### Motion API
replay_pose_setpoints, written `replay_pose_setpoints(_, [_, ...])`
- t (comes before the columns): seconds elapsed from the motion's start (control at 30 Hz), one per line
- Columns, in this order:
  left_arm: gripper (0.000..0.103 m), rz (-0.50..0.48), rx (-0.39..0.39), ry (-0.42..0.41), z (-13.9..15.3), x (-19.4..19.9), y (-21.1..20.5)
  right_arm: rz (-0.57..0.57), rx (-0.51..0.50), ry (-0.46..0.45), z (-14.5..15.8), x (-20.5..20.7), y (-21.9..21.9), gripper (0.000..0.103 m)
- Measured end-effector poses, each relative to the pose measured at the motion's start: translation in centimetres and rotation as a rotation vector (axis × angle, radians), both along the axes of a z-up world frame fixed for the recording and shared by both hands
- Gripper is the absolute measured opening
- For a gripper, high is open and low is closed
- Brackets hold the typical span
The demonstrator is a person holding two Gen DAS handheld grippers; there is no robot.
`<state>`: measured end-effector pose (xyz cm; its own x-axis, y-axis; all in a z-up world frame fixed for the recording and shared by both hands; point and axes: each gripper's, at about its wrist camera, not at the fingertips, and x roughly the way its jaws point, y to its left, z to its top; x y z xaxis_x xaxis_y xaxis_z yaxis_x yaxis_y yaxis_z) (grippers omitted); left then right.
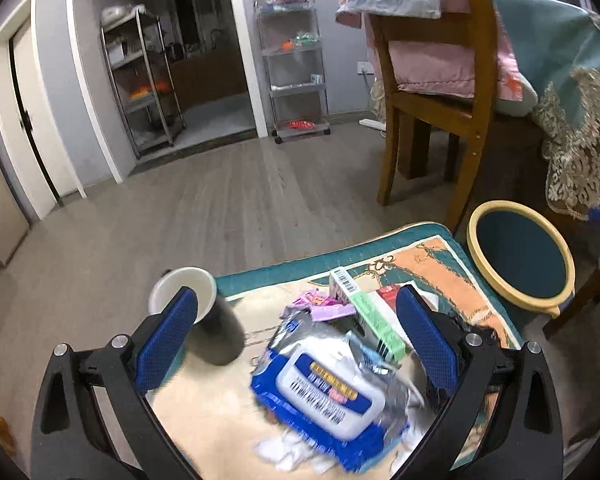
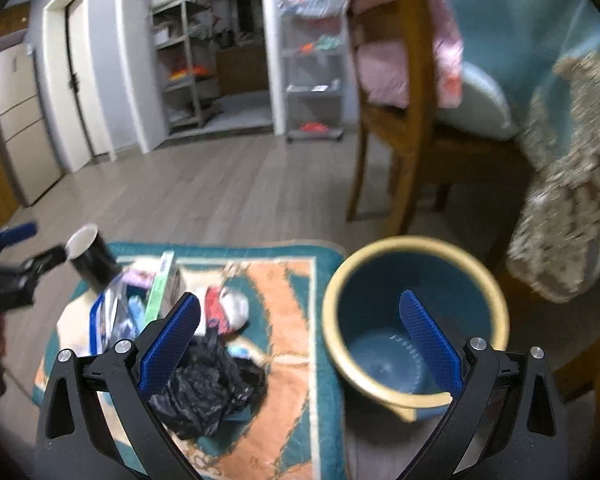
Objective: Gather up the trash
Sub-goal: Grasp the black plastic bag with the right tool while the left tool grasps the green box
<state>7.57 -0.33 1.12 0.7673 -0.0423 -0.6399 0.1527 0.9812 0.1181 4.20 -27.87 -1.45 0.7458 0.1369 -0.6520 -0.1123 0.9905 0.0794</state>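
Trash pile (image 1: pixel 332 344) beside bin (image 2: pixel 412 320), nothing binned yet; my left hand-held gripper (image 1: pixel 296 344) and right hand-held gripper (image 2: pixel 300 344) gape wide, empty. Next: close on wipes pack (image 1: pixel 328 392).

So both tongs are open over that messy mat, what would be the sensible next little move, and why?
Probably lower the left tongs onto the blue wipes packet and close on it. They are open with the packet lying between the fingers, and the bin beside the mat looks empty, so nothing appears collected yet. The right tongs are open too.
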Motion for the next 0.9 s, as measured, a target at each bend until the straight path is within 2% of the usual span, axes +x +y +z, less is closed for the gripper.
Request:
replay_pose_setpoints(0.13, [0.097, 0.037, -0.134, 0.091, -1.9, 3.5, 0.1, 0.038, 0.066, 0.108, -2.9, 1.8, 1.1, 0.099])
replay_pose_setpoints(0.2, [0.097, 0.028, -0.164, 0.105, -2.4, 4.6, 0.0, 0.082, 0.1, 0.156, -4.3, 2.7, 2.5, 0.099])
replay_pose_setpoints(0.33, [0.097, -0.023, -0.118, 0.107, -3.9, 5.9, -1.1, 0.189, 0.048, 0.197, -6.3, 3.5, 6.0, 0.097])
replay_pose_setpoints(0.43, [0.097, -0.044, -0.092, 0.145, -5.6, 6.6, -1.3, 0.215, 0.069, 0.259, -7.9, 4.5, 7.3, 0.091])
replay_pose_setpoints(0.5, [0.097, -0.048, -0.098, 0.182, -6.7, 7.2, -1.3, 0.23, 0.07, 0.305, -9.2, 4.8, 7.8, 0.077])
replay_pose_setpoints(0.7, [0.097, -0.063, -0.132, 0.232, -7.9, 9.1, -2.0, 0.244, 0.05, 0.377, -10.7, 5.5, 8.1, 0.057])
replay_pose_setpoints(0.83, [0.096, -0.072, -0.097, 0.27, -8.7, 10.2, -3.9, 0.245, 0.021, 0.382, -11.2, 5.4, 7.4, 0.039])
replay_pose_setpoints(0.9, [0.09, -0.07, -0.08, 0.299, -9.2, 10.7, -4.4, 0.239, 0.044, 0.387, -11.1, 5.4, 6.9, 0.027])
